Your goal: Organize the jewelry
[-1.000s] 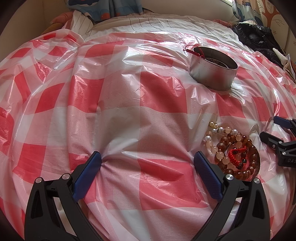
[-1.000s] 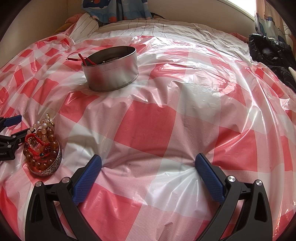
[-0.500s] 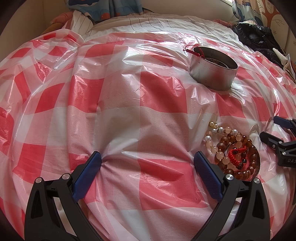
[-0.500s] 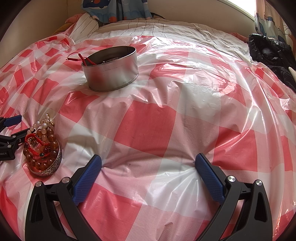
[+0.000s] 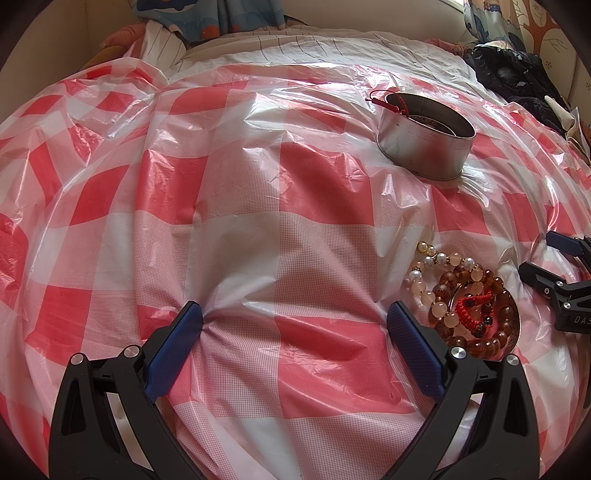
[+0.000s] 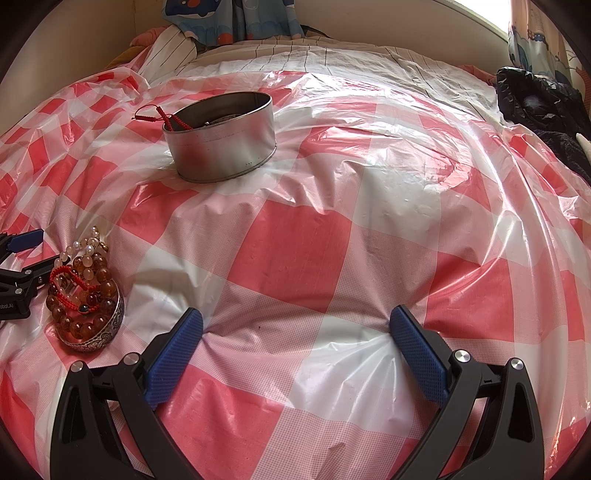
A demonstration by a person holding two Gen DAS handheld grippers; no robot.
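Both wrist views look low and close across the checkered sheet [image 5: 258,240], sharing the tin [image 6: 221,147].

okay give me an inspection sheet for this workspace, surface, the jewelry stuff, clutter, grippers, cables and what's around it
Surface: red and white checked plastic sheet, wrinkled, spread over a bed.
Job's things: silver bowl heaped with amber bead bracelets, pale pearl beads spilling over its rim and a red cord bracelet; round metal tin, open, with a red cord hanging over its edge. Tin's contents too dark to tell.
Clutter: nothing seen on the sheet.
Grippers: left gripper open and empty, fingertips pressing into the sheet; right gripper the same.
Cables: nothing seen.
Surroundings: striped bedding beyond the sheet, dark jacket at the right, patterned curtain behind.
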